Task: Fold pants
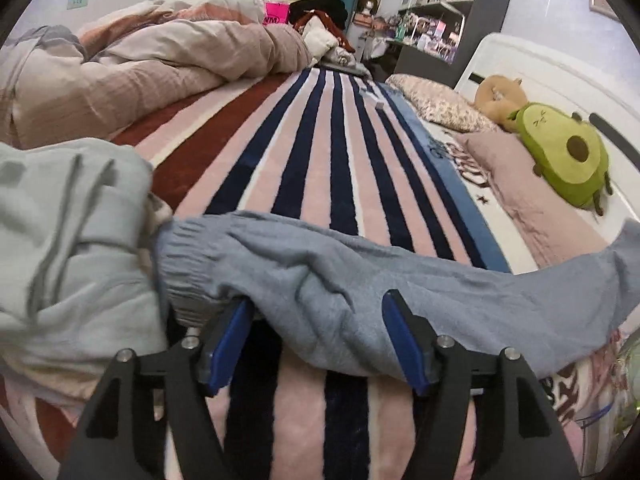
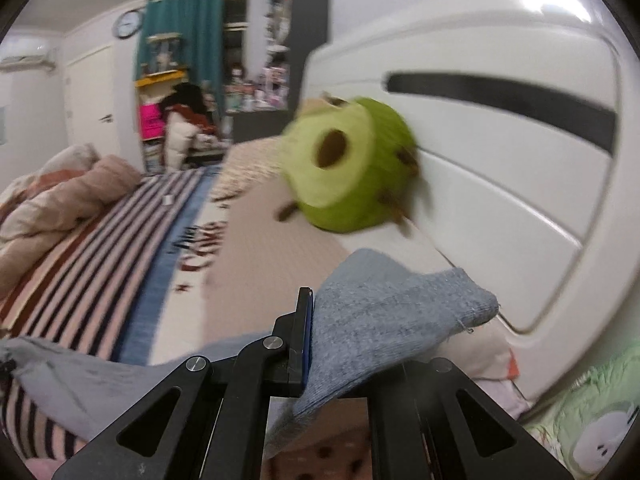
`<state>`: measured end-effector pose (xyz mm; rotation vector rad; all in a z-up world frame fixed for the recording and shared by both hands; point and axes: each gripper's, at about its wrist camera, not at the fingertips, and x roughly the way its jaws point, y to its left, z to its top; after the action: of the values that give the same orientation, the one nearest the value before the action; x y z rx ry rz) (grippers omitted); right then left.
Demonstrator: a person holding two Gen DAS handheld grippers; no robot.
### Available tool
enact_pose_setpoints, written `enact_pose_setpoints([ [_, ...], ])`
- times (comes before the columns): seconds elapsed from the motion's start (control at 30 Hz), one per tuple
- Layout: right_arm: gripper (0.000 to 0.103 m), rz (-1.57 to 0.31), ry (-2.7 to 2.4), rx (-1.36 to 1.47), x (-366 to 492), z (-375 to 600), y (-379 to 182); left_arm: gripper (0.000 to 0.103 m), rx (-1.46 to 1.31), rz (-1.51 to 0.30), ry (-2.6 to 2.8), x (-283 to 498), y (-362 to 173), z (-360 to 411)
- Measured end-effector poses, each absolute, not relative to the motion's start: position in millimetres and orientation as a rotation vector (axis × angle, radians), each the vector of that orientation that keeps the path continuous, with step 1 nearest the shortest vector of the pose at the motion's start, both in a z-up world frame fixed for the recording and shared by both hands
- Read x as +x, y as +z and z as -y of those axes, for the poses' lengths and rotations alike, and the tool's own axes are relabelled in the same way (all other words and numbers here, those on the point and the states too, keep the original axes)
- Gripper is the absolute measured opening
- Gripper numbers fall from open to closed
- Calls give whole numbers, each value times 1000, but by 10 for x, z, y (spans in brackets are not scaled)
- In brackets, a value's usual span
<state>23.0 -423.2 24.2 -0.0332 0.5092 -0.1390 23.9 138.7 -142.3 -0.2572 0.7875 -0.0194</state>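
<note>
Gripping the grey pants (image 2: 384, 320), your right gripper (image 2: 320, 344) pinched little fabric — it could slip; your left gripper (image 1: 316, 340) had fingers apart.

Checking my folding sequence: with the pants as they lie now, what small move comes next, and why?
Probably carry the right tongs, shut on the grey pants, toward the cuff. The left tongs stand open, fabric draped loose between them.
</note>
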Motion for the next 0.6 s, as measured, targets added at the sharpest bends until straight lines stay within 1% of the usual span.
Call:
enact_pose_setpoints([
  [0.03,1,-506,-108,-48,244,4082,271,65,-258,-772,-18,176,-1380,-1421],
  [0.1,1,-509,-49,-72,287,3812,284,72,-242,-741,-3,86,-1313,-1470],
  [0.27,1,-549,105,-94,494,3140,65,72,-263,-699,-41,-17,-1228,-1574],
  [0.43,1,-660,261,-105,660,2483,-508,72,-265,-684,-107,-45,-1233,-1529],
  [0.6,1,-760,332,-111,775,2127,-1016,72,-245,-687,-142,-10,-1264,-1462],
])
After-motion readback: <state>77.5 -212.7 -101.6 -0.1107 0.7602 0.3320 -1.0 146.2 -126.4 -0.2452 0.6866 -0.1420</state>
